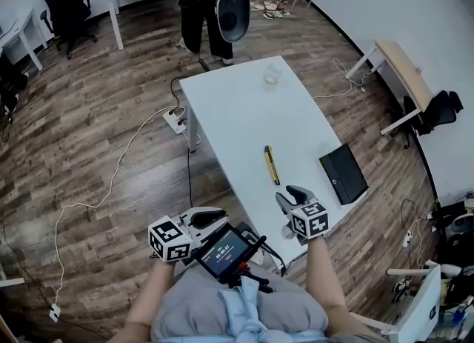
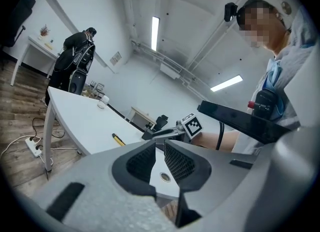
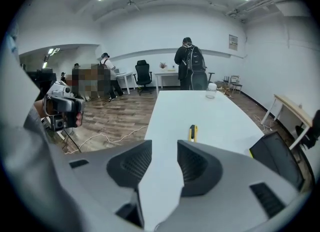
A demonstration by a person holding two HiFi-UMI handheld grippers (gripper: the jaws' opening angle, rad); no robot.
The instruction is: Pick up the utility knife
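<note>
Yellow-and-black utility knife [image 1: 272, 164] lies flat on the white rectangular tabletop [image 1: 237, 112], about midway between its long edges and toward the near end, untouched. Just short of it, over the near edge, the right gripper [image 1: 290, 197] points at it with its 2 jaws wide apart and nothing between them. A flat black case [image 1: 343, 173] sits by the right edge. The left gripper [image 1: 209, 218] hovers off the near left corner, jaws a narrow slit apart, empty.

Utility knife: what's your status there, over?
Right gripper open, empty, just short of utility knife. Left gripper barely open, empty. Knife flat on table, untouched. Nothing in the way.
</note>
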